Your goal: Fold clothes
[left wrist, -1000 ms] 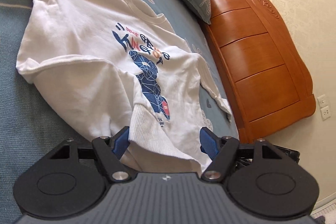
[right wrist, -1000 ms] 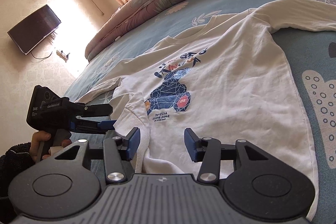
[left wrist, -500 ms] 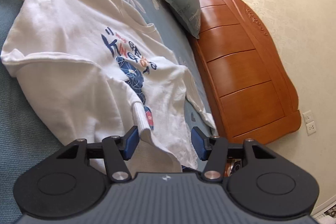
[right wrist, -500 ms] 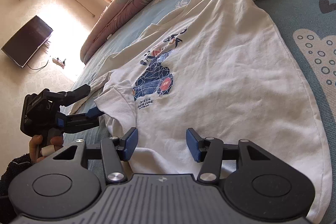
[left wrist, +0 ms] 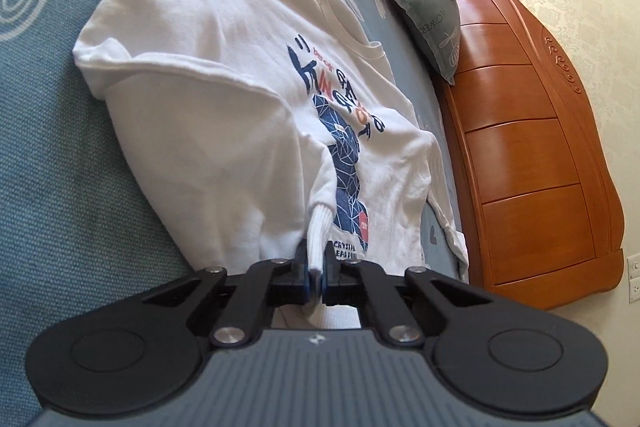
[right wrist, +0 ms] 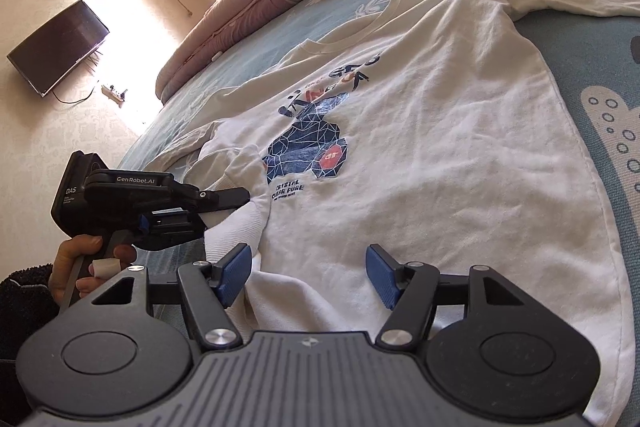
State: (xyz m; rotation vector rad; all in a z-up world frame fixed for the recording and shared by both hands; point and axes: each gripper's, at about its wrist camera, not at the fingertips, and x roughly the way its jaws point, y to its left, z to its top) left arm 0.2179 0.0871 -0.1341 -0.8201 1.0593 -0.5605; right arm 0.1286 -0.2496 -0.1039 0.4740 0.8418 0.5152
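Left wrist view, bottom centre: our left claw [left wrist: 315, 273] has just closed, its blue pads pressed on the ribbed cuff [left wrist: 318, 231] of a sleeve. That sleeve lies folded across the white sweatshirt [left wrist: 224, 131], which is spread face up on the blue bed [left wrist: 48, 187], its collar toward the upper middle of the frame and the pillow [left wrist: 432, 23].

In the right wrist view our right claw [right wrist: 307, 275] has just been opening wider; its jaws stand apart over the hem at the bottom of the frame, with cloth under them but nothing pinched. The left claw [right wrist: 240, 197] shows at the left edge, held by a hand [right wrist: 80, 263].

We judge the coming move turns on this: the sleeve's long axis runs from the cuff up and left to the shoulder, so the left claw, already on the cuff, is the nearer one to carry it.
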